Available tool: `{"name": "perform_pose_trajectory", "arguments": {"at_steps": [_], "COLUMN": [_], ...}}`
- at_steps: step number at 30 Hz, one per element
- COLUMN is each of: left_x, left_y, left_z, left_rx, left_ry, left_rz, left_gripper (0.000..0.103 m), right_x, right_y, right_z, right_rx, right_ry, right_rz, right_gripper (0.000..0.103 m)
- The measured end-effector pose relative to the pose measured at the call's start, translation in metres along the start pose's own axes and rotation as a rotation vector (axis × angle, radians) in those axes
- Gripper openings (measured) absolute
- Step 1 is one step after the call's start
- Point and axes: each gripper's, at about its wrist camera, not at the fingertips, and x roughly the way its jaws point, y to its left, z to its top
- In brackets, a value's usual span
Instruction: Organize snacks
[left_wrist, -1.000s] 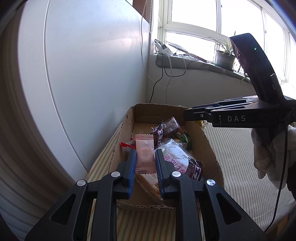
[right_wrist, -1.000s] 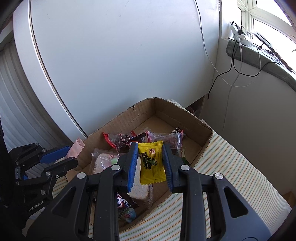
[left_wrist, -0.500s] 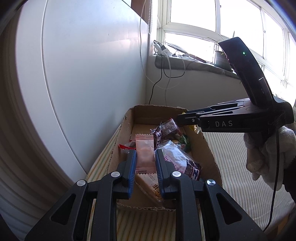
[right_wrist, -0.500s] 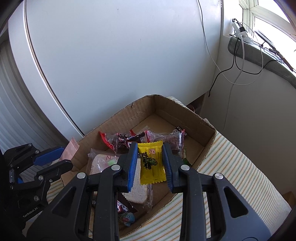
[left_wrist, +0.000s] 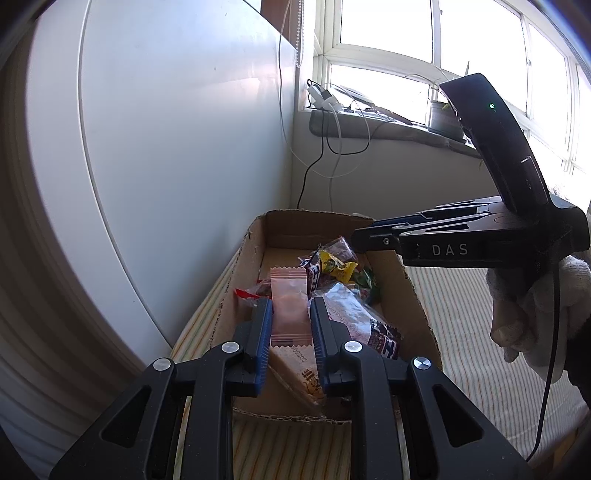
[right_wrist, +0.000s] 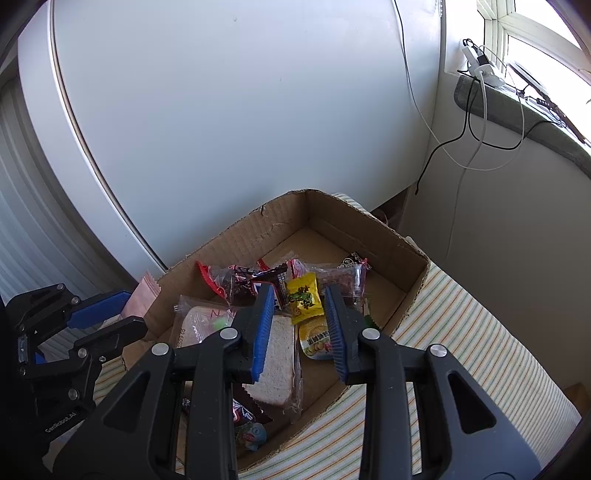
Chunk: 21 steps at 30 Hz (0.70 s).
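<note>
The left gripper (left_wrist: 291, 332) squeezes a pink snack packet (left_wrist: 289, 306); the right gripper (right_wrist: 299, 325) is opening, its fingers (right_wrist: 263, 332) off the yellow candy (right_wrist: 304, 298) over the box (right_wrist: 399, 243)

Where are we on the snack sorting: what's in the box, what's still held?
Done: several packets lie in the cardboard box, including the yellow packet under the right gripper, whose jaws are opening. In hand: the left gripper clamps a pink packet over the box. Left: releasing it.

Your grippers (left_wrist: 290, 325) are black with blue ribbed pads (right_wrist: 263, 328) and silver screws (left_wrist: 229, 346); the right one (left_wrist: 364, 236) reads "DAS", and you wear a white knit glove (left_wrist: 532, 314).
</note>
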Motion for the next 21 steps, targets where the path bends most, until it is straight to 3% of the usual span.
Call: {"name": "perform_pose_trajectory", "arguments": {"at_steps": [3,7,9,15,17,21], "left_x": [0.0,0.0,0.0,-0.003,-0.003,-0.005], "left_y": [-0.001,-0.002,-0.002,-0.004,-0.004,-0.004], "left_z": [0.0,0.001,0.002,0.004,0.005,0.006], "left_rx": [0.002,0.004,0.0,-0.001,-0.002,-0.006], "left_ry": [0.0,-0.003,-0.008,-0.015,-0.017,-0.018], "left_rz": [0.0,0.006,0.011,0.014,0.018,0.024], "left_gripper": [0.02,0.039,0.048,0.058,0.059,0.066], "right_x": [-0.004,-0.012,-0.016,-0.026,-0.029,-0.037], "right_y": [-0.001,-0.004,-0.006,-0.007,-0.006,-0.007], "right_z": [0.0,0.0,0.001,0.0,-0.001,-0.002], "right_rx": [0.001,0.009,0.013,0.014,0.013,0.014], "right_ry": [-0.015,-0.037,-0.047,-0.063,-0.073,-0.092], "right_rz": [-0.015,-0.031,-0.038,-0.056,-0.064,-0.07], "right_gripper": [0.049,0.069,0.07,0.072,0.086,0.087]}}
